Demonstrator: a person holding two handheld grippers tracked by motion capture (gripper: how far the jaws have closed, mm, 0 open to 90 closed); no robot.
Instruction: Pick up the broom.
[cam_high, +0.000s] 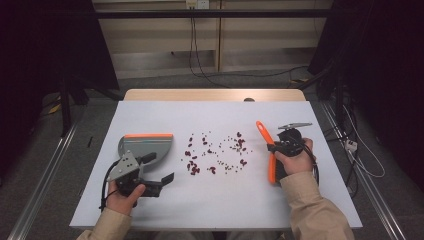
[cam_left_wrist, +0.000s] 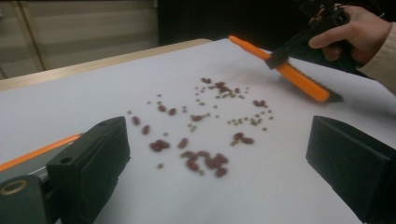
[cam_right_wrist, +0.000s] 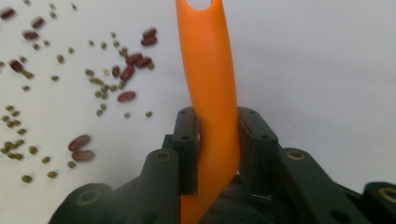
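1. My right gripper (cam_high: 274, 146) is clamped on the orange handle of a brush (cam_high: 268, 150); in the right gripper view both jaws press against the handle (cam_right_wrist: 211, 93), one on each side.
2. The brush lies along the right part of the white table (cam_high: 300, 200), its handle end pointing away from me and its dark bristle end near my right hand (cam_high: 295, 161).
3. My left gripper (cam_high: 159, 174) stands wide, with nothing between its jaws; in the left gripper view the two black jaws sit far apart over the bare table.
4. A grey dustpan (cam_high: 146, 147) with an orange edge lies just beside my left gripper, on its far side. I cannot tell whether they touch.
5. Beans (cam_high: 215, 152) lie scattered mid-table between dustpan and brush: bigger dark red ones and small green ones (cam_left_wrist: 243, 122).
6. The beans nearest the brush (cam_right_wrist: 128, 67) lie just beside its handle, apart from it.
7. I can read no writing, brand or label on the brush, the dustpan or the grippers.
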